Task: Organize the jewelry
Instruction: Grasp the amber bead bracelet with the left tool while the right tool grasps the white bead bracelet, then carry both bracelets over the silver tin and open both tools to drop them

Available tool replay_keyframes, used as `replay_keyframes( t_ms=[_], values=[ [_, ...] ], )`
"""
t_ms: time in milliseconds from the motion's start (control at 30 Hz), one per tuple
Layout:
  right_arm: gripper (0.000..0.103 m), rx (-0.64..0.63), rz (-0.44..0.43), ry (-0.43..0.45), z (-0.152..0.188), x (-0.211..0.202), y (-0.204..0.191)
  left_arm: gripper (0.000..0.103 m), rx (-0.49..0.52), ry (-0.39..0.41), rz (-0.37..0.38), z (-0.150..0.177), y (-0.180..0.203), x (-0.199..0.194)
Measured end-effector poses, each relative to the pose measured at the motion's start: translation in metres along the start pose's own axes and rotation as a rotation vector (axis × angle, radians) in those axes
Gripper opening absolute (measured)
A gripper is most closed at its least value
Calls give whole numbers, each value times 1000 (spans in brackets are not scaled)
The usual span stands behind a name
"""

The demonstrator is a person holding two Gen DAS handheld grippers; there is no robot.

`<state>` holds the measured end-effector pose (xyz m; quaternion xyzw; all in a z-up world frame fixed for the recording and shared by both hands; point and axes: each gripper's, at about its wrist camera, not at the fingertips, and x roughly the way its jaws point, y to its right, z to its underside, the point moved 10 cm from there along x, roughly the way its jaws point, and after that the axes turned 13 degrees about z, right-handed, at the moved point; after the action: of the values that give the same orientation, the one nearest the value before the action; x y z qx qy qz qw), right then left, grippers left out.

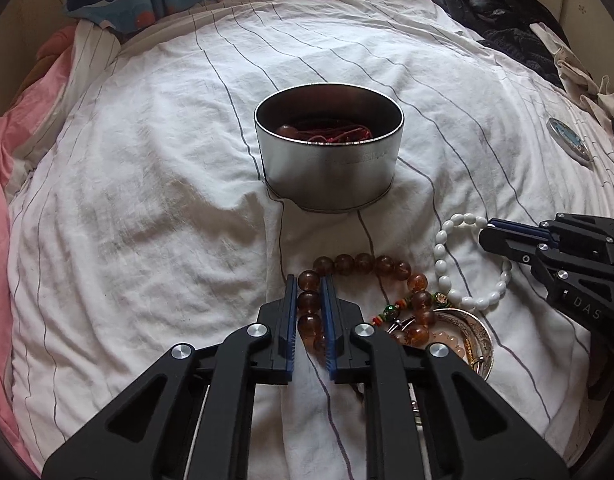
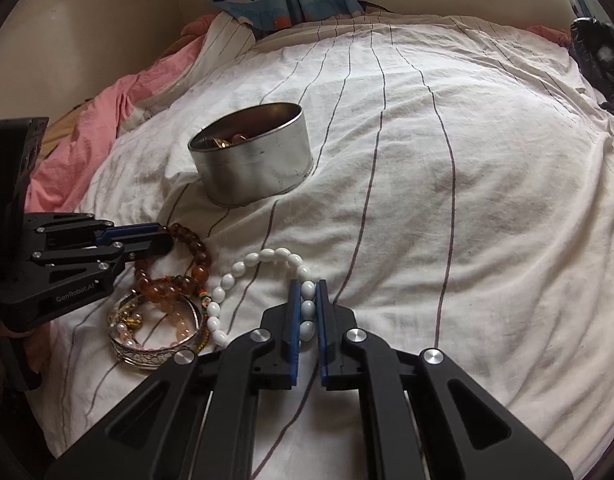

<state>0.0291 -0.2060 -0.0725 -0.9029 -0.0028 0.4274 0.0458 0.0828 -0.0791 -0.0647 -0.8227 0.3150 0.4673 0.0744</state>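
White cotton with thin dark stripes covers the bed [image 1: 147,168], which carries everything. Near its middle stands a round metal tin [image 1: 329,168], open, already with some red cord and beads inside, so a part of the sorting seems done. Toward the near edge lies the rest: a silver bangle [image 2: 155,354] with pale beads inside it, an amber bead bracelet [image 1: 367,266] and a white bead bracelet [image 2: 263,260]. The left tongs [image 1: 310,308] are nearly closed, pinching the amber bracelet on its left side. The right tongs [image 2: 308,312] are also narrow, gripping three white beads. Both bracelets are on the sheet, not lifted. I judge that these pieces, and the bangle, must yet go into the tin.
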Motion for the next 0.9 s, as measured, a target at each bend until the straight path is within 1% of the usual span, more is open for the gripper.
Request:
replay_keyframes(
  t_ms=[100,133,200,233,300,367,400,433,467,500,533,567,600,700,900],
  values=[
    [8,37,-56,48,-8,-10,-2,11,-38,50,16,-8,-5,-10],
    [8,41,-55,68,-11,-14,-2,11,-45,55,9,-8,-7,-11],
    [8,46,-41,93,-15,-19,-1,11,-43,39,-8,-6,-10,-9],
    [8,48,-36,87,-16,-17,1,11,-37,22,-14,-4,-10,-6],
    [9,51,-25,42,-11,-8,2,11,-25,-20,-27,1,-10,3],
    [24,49,-5,9,-7,-1,5,13,-10,-44,-43,5,-10,8],
    [37,46,16,4,-6,1,7,14,-7,-46,-45,5,-10,9],
    [38,40,32,-5,-4,3,8,15,-13,-44,-41,6,-11,9],
    [38,28,42,-21,-1,6,7,15,-21,-43,-35,6,-11,9],
    [33,16,55,-33,1,9,7,15,-21,-45,-35,6,-11,10],
    [25,4,61,-37,3,10,7,15,-10,-47,-41,7,-10,10],
    [20,-7,56,-41,4,10,5,14,2,-49,-44,7,-9,10],
    [8,-10,47,-44,5,11,4,11,10,-47,-41,6,-7,9],
    [8,21,1,-30,2,6,4,11,22,-29,-28,3,-2,6],
    [8,104,-172,62,-14,-19,-5,11,34,5,-20,-3,5,-4]
  ],
)
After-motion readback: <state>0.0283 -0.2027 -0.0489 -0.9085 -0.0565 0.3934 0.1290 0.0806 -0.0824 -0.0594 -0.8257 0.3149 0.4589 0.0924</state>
